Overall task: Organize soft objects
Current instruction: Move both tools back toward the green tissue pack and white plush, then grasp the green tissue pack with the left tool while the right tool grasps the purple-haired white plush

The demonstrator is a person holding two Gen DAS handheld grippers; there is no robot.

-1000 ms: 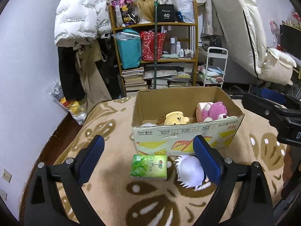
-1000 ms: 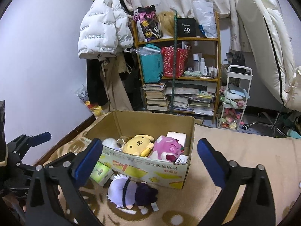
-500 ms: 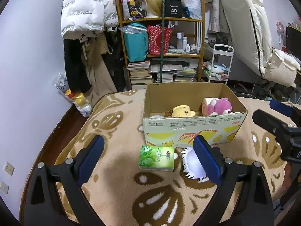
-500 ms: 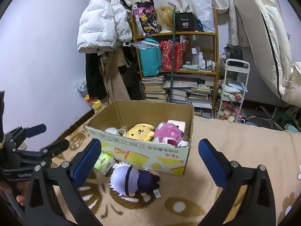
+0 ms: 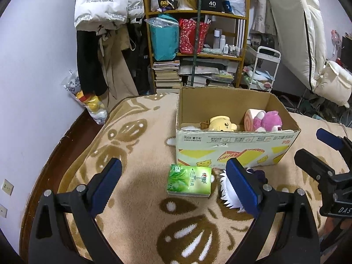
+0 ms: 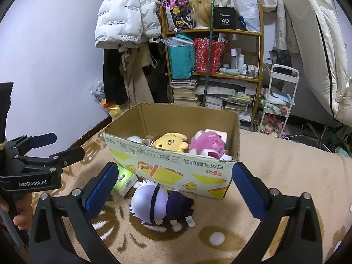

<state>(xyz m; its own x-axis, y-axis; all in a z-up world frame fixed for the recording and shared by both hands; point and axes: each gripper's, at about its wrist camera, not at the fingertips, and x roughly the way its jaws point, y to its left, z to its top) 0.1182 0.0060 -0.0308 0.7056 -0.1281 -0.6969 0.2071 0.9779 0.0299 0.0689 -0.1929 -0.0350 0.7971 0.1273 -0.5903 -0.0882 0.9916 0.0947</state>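
Seemingly ahead of both fingers (spread wide): doll [image 6: 161,204].

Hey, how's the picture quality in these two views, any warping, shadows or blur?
Left wrist view: fisheye bends the shelf and walls, corners black, a soft shadow on the rug beside the tissue pack. Right wrist view: same warping, box and doll sharp, lighting even.

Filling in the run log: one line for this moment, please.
left gripper: open, empty | right gripper: open, empty | tissue pack, white-haired doll: on blanket outside box | yellow plush, pink plush: boxed
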